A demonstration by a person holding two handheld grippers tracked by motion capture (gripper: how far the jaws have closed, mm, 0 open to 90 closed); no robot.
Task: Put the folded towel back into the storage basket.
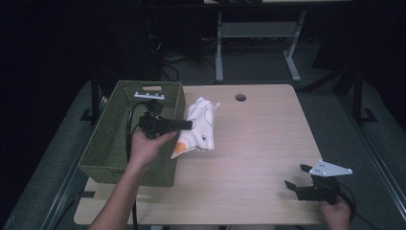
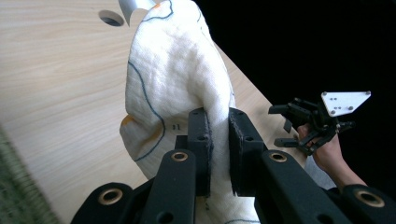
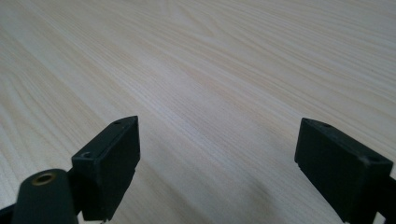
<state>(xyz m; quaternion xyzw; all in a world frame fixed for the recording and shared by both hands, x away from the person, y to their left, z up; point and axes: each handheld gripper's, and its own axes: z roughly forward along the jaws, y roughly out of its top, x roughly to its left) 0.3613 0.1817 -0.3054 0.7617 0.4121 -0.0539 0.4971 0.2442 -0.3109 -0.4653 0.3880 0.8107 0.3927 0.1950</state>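
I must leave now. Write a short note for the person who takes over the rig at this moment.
Left gripper: shut on a fold of the white cloth, held just right of the green basket.
Right gripper: open, holding nothing, low over the table near its front right corner.
Cloth: mostly hanging from the left gripper beside the basket's right wall; whether its lower end touches the table is hard to tell.
Done: cloth gripped.
Left, probably: carry the cloth over the basket rim, release it inside. The right gripper seems not needed yet.

Lab; bare workbench (image 1: 258,143), cables (image 1: 167,60)
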